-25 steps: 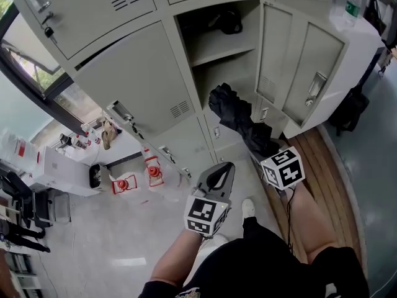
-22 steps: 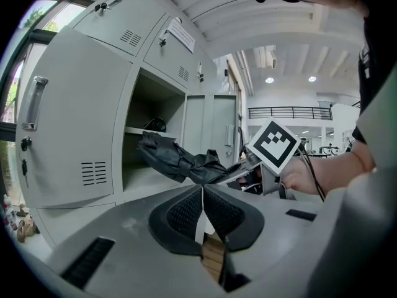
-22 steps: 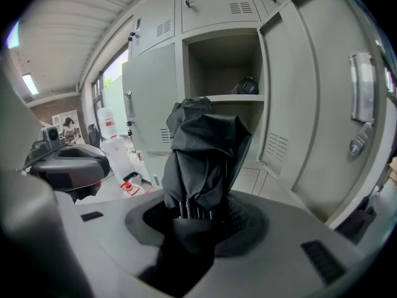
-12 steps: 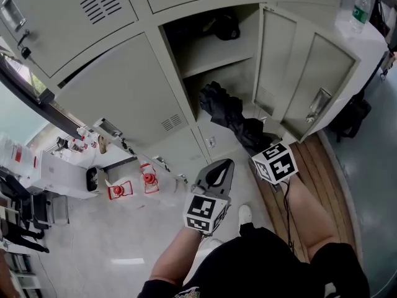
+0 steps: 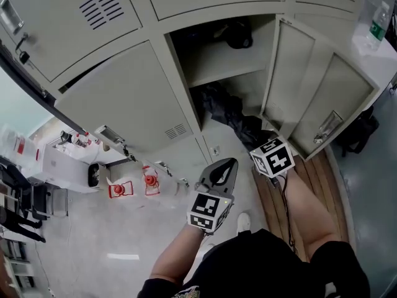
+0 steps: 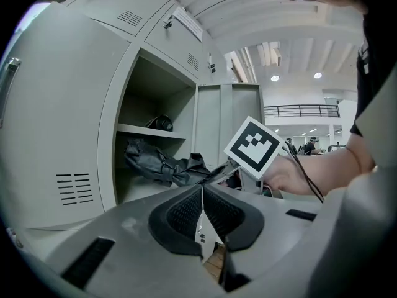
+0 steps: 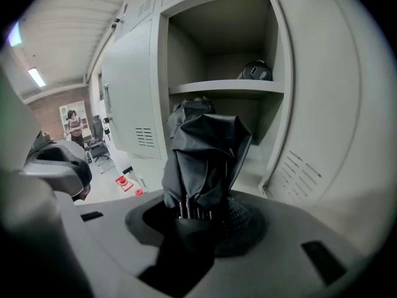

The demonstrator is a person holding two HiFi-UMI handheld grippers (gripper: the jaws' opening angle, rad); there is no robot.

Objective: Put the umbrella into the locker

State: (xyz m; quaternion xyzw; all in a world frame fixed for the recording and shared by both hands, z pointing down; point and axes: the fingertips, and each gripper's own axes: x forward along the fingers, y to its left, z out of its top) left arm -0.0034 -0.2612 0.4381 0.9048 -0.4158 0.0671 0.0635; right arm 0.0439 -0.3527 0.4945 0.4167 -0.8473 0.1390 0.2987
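A folded black umbrella (image 5: 231, 114) (image 7: 205, 160) (image 6: 162, 164) reaches with its far end into the lower compartment of the open locker (image 5: 218, 82), under the shelf (image 7: 226, 88). My right gripper (image 5: 259, 143) (image 7: 200, 219) is shut on the umbrella's near end, just outside the opening. The locker door (image 5: 307, 85) stands swung out to the right. My left gripper (image 5: 222, 172) (image 6: 203, 205) hangs lower left of the opening, shut, with nothing between its pads.
A dark object (image 5: 238, 35) (image 7: 255, 71) lies on the upper shelf. Closed locker doors (image 5: 124, 98) flank the opening on the left. Red items (image 5: 130, 184) and a white box (image 5: 59, 169) sit on the floor at left. A water bottle (image 5: 372, 18) stands on top at right.
The umbrella has travelled forward, its far end now inside the lower compartment. Both grippers have come closer to the locker, and the head view has shifted.
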